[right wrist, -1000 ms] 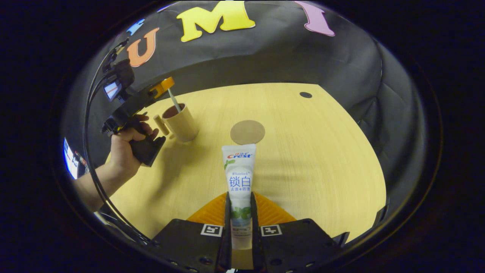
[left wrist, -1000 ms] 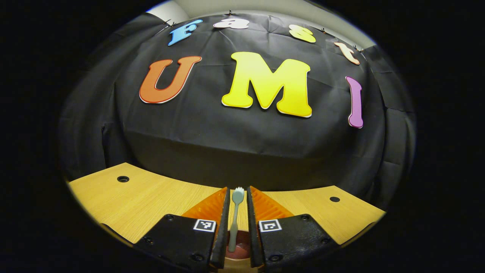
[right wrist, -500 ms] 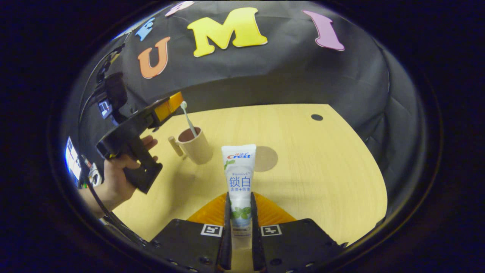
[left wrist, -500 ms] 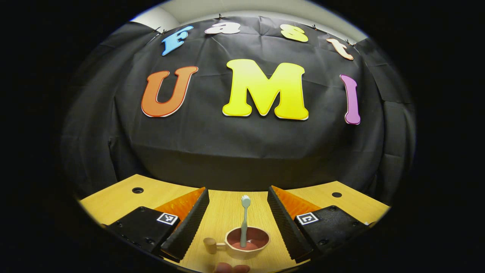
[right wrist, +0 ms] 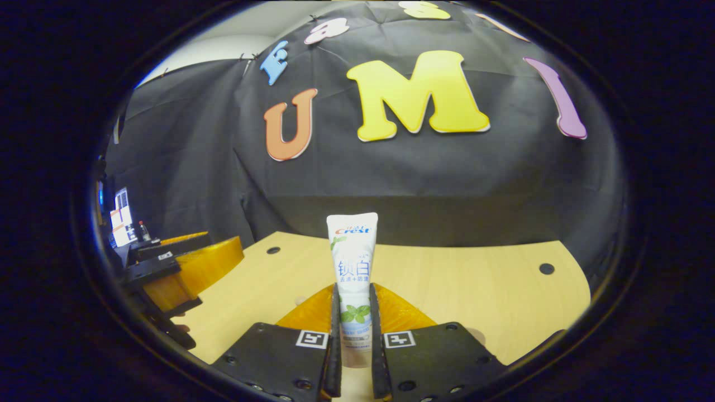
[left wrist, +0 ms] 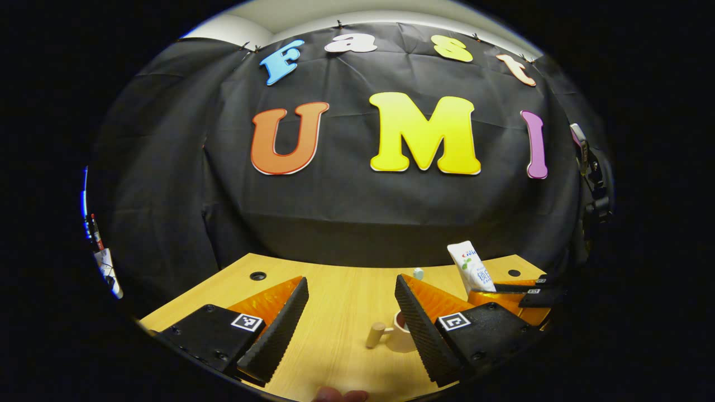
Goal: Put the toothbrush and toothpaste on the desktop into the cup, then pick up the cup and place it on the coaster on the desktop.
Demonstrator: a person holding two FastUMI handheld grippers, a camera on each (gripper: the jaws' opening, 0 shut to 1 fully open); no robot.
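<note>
The right gripper (right wrist: 353, 335) is clamping a toothpaste (right wrist: 352, 262) tube between both fingers, near the tube's lower end, so the flat crimped end is pointing up and away over the desk (right wrist: 475, 290). The left gripper (left wrist: 349, 324) is standing wide open with nothing between its fingers.

In the left gripper view, the cup (left wrist: 397, 329) is sitting on the desk just beside the right-hand finger, which is hiding most of it; its peg-like handle is sticking out to the left. A small pale tip, probably the toothbrush (left wrist: 418, 273) head, is peeking up above that finger, so the brush is likely standing in the cup. Farther right, the toothpaste is showing in the other gripper.

The tube is looking light and soft, so a hard squeeze may dent it or let it bend. Its glossy skin may slip, so a hold across the flat faces, as now, seems sound. The cup seems stiff and light, and tippy with a tall brush inside; its body or handle is offering the safer grip.
</note>
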